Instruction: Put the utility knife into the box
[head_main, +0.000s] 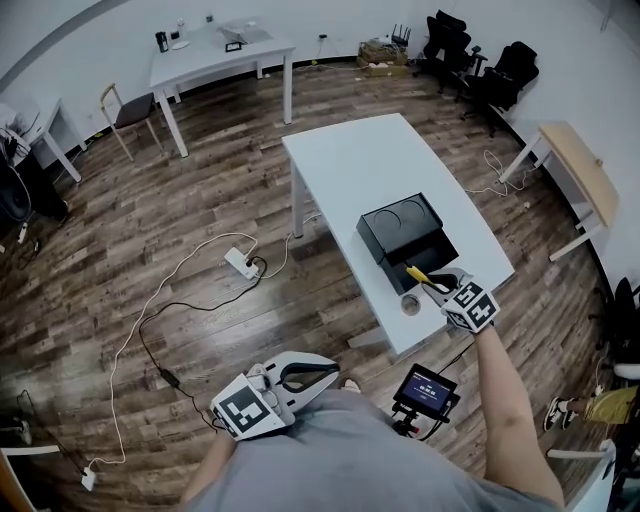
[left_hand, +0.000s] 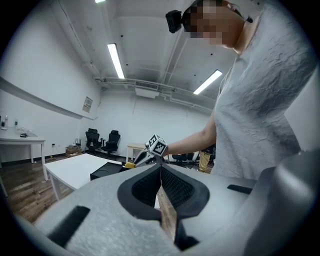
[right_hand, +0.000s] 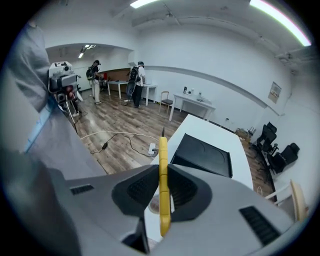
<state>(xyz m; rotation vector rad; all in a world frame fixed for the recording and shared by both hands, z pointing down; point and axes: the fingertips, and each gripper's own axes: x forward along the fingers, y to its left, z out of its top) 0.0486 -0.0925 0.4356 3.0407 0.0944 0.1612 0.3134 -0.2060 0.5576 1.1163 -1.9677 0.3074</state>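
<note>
My right gripper (head_main: 437, 284) is shut on a yellow utility knife (right_hand: 163, 185), whose tip (head_main: 413, 271) points out past the jaws toward the black box. The black box (head_main: 407, 240) stands on the white table (head_main: 375, 165), near its front end; in the right gripper view the black box (right_hand: 204, 156) lies just ahead and right of the knife. My left gripper (head_main: 312, 375) hangs low by the person's waist, off the table, its jaws shut with nothing between them. From the left gripper view the right gripper (left_hand: 150, 152) shows with the knife's yellow end (left_hand: 130, 164).
A small round tape roll (head_main: 411, 303) lies on the table by the box's front corner. A power strip (head_main: 243, 263) and cables trail over the wood floor at left. A screen on a stand (head_main: 425, 389) sits below the table's front edge. Other tables and chairs ring the room.
</note>
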